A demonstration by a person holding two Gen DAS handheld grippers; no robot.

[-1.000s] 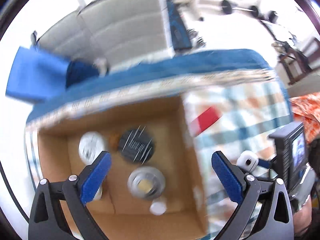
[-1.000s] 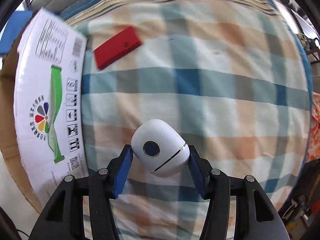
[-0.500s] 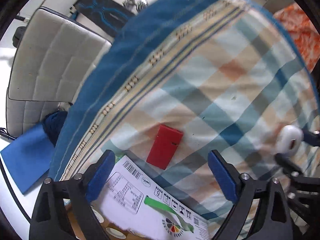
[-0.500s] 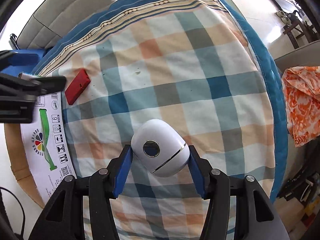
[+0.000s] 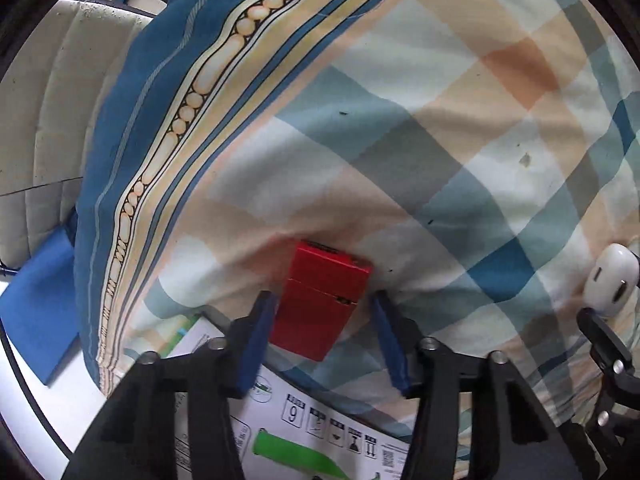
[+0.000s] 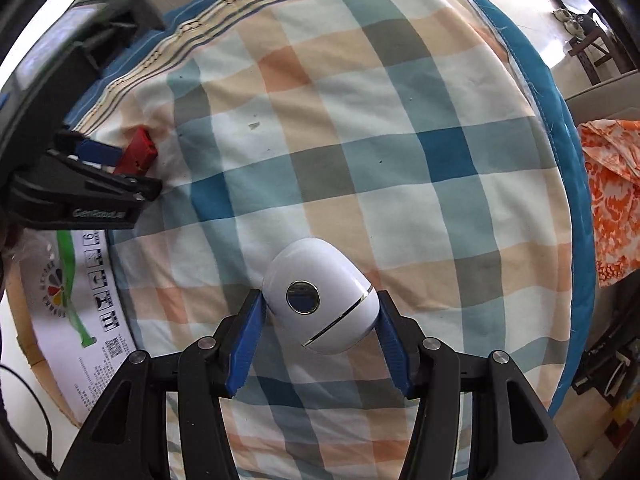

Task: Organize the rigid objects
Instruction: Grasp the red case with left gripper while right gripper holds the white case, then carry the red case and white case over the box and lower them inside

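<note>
A flat red box (image 5: 322, 300) lies on the checked bedsheet (image 5: 440, 128). My left gripper (image 5: 324, 312) is open, with its blue pads on either side of the red box; the left pad is close, the right one stands a little off. It also shows in the right wrist view (image 6: 120, 164), at the red box (image 6: 138, 152). My right gripper (image 6: 318, 312) is shut on a white egg-shaped device (image 6: 320, 300) with a round dark button, held above the sheet. The device also shows at the right edge of the left wrist view (image 5: 610, 280).
The white printed flap of a cardboard box (image 5: 304, 420) lies just below the red box, and shows at the left in the right wrist view (image 6: 76, 292). An orange patterned cloth (image 6: 608, 200) lies off the bed's right edge. A grey padded headboard (image 5: 52, 100) stands at the left.
My left gripper has swung from over the open cardboard box to the red box and dropped down around it. My right gripper still holds the white device and has risen.
</note>
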